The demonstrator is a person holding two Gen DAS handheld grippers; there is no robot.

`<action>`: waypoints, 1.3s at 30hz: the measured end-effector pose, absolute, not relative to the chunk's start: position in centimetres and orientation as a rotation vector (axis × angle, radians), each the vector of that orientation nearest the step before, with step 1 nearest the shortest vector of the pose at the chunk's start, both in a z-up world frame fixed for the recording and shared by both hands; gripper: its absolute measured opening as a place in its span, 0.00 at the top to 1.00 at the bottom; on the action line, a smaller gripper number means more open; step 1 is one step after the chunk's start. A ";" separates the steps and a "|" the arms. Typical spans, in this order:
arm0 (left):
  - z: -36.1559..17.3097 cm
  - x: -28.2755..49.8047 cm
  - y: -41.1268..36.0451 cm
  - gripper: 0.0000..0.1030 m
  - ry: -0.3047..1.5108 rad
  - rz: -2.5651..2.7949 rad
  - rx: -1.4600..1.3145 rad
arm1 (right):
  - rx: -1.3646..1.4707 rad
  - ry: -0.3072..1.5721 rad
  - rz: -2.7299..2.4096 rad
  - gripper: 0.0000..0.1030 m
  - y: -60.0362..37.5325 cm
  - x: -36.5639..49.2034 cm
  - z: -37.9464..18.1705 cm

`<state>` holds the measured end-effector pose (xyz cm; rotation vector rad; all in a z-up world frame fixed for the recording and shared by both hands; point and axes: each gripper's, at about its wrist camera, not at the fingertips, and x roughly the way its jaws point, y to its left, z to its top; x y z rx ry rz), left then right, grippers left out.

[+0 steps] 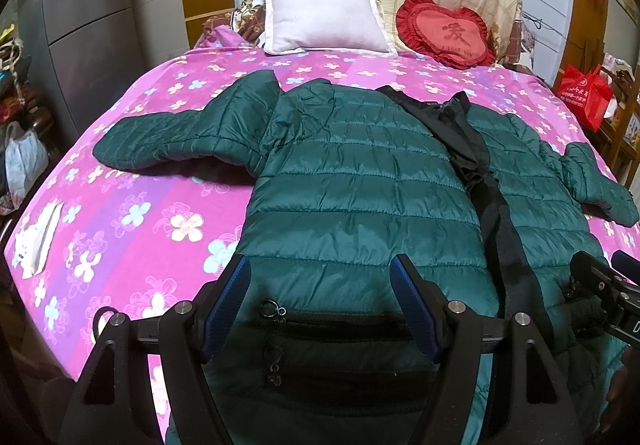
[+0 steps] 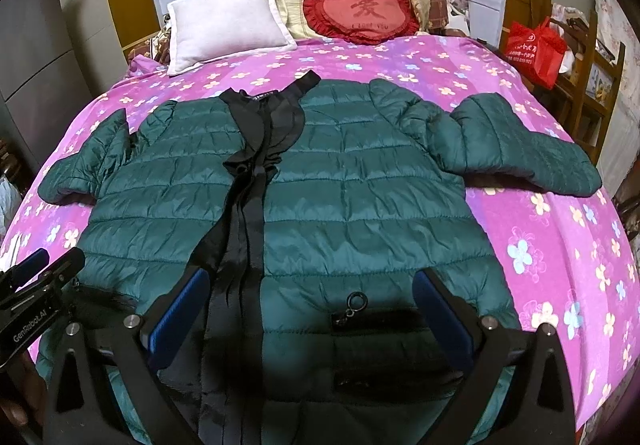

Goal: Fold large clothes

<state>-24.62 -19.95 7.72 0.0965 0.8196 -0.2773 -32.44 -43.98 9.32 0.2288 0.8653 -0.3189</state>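
The green quilted jacket is spread front-up on the pink flowered bedcover, its dark zip band running up the middle and a sleeve thrown out to each side. The step in hand is judged to be the first fold, not yet begun, since nothing is gripped. It would be done well if a hem corner or a sleeve end were pinched through all the layers at once, as the slippery padded shell is likely to slide from a shallow bite, and if the fold were laid along the zip band so that the halves meet evenly. The left gripper is held with its jaws wide, and the jacket's left front panel lies between and beyond the blue pads, the pocket zip with its ring pull just under them; no pad is seen pressing on cloth. The right gripper is likewise held wide apart above the hem, with the zip band just inside its left finger and the other pocket's ring pull between the fingers. The far sleeves lie well ahead of both. A white pillow and a red heart cushion lie well beyond the collar.
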 end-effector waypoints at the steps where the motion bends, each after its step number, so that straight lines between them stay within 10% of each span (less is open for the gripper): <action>1: 7.8 -24.6 -19.9 0.46 0.820 -0.278 0.096 | 0.228 0.866 -0.319 0.00 -44.0 -32.4 9.3; 39: 8.2 -21.8 -22.0 0.46 0.837 -0.311 0.099 | 0.214 0.914 -0.334 0.00 -44.4 -29.2 8.6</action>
